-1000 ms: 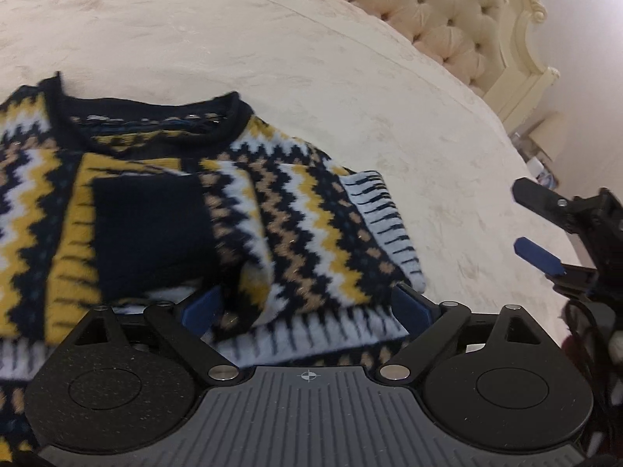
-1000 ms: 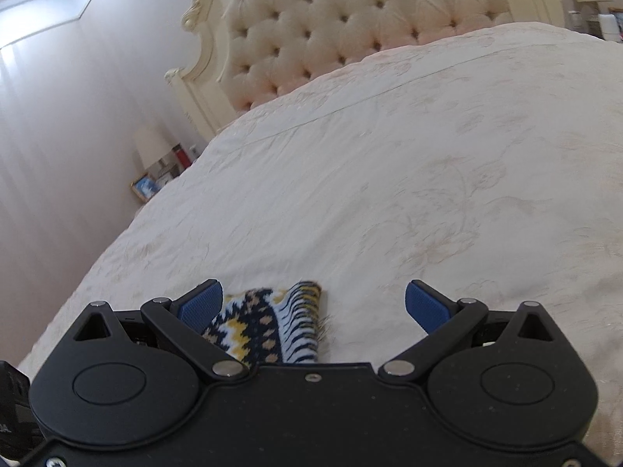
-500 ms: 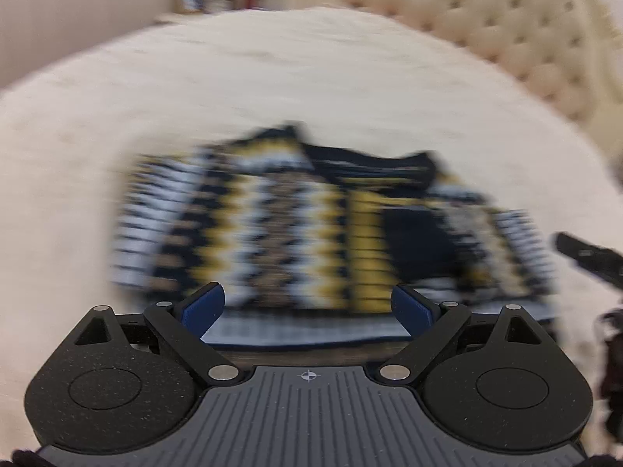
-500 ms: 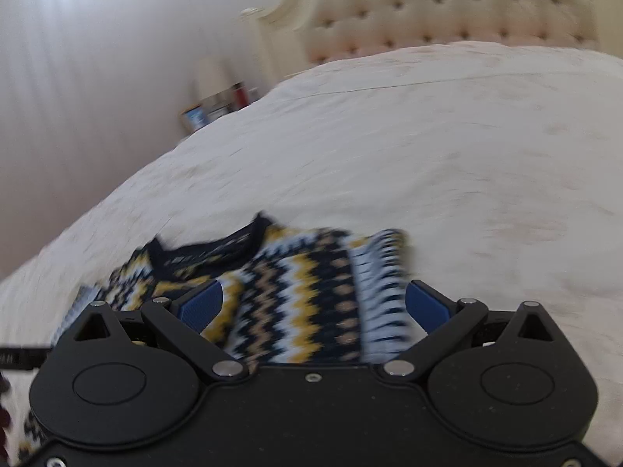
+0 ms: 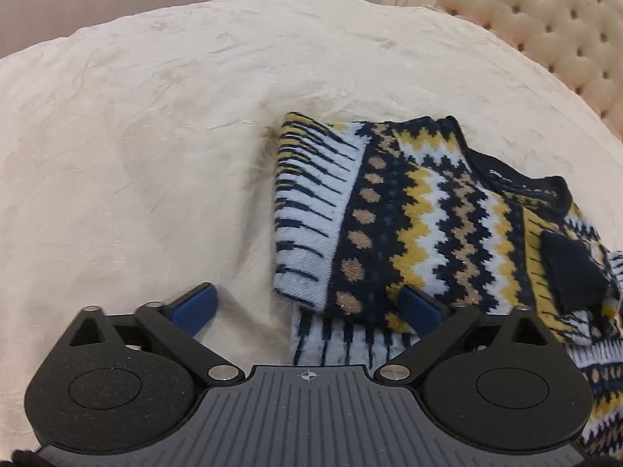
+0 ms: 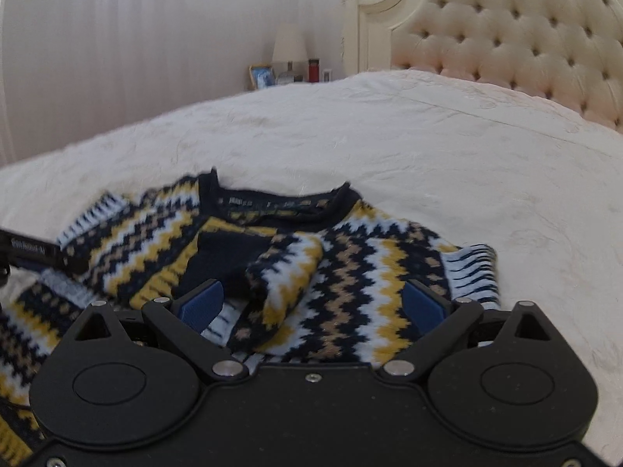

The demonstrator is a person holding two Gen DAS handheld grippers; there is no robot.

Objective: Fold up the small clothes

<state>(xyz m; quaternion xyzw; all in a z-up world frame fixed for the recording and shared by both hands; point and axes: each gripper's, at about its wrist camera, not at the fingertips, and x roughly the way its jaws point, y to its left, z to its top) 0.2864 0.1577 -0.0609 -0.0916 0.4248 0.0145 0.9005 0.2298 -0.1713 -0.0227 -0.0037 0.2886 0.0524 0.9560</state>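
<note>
With the sweater [image 5: 428, 225] laid partly folded on the bed [image 5: 155, 136], the left gripper [image 5: 307, 307] just widened, the right gripper [image 6: 311, 305] just narrowed, both held wide and empty, folded sleeves may be dragged open by low fingers.

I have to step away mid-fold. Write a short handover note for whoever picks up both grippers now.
Left gripper: open, jaws just widened, holding nothing; it hangs over the sweater's left edge.
Right gripper: open, jaws just narrowed a little, nothing gripped; it hangs above the folded-in sleeve.
The navy, yellow and white zigzag knit sweater lies on the cream bedspread, neckline towards the tufted headboard.
Done: both sleeves appear to be folded in over the body.
Left: probably the fold of the hem up towards the neckline, then smoothing. The hem is hidden behind the grippers, so check it first.
</note>
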